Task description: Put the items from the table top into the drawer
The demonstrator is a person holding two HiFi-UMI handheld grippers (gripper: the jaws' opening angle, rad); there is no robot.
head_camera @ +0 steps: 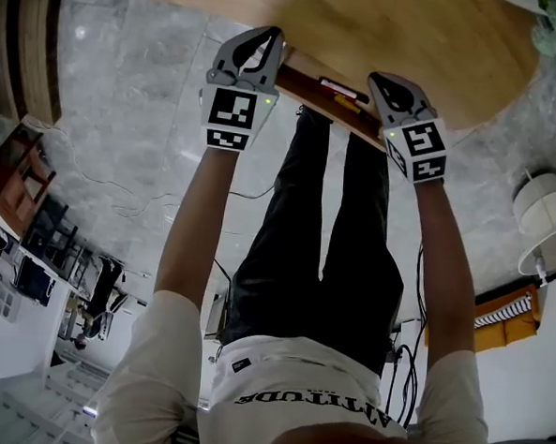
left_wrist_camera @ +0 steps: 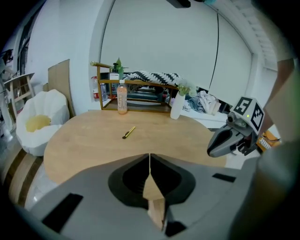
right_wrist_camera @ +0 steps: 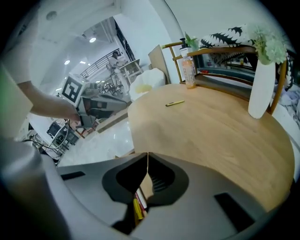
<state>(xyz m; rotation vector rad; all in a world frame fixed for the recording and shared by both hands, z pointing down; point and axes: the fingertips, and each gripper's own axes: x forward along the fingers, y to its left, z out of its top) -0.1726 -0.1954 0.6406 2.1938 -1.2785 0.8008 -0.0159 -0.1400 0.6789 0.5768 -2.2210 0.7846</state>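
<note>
Left tool clenched, nothing in it; right tool likewise clenched and empty, poised over the open brown wooden drawer, which already holds a few things; slim yellow-and-black pen lies loose midway across the pale round wooden tabletop, well ahead of me; I judge it the next pick; open the left jaws first, come in low, set them across the shaft near its middle, pinch gently so it can't roll.
</note>
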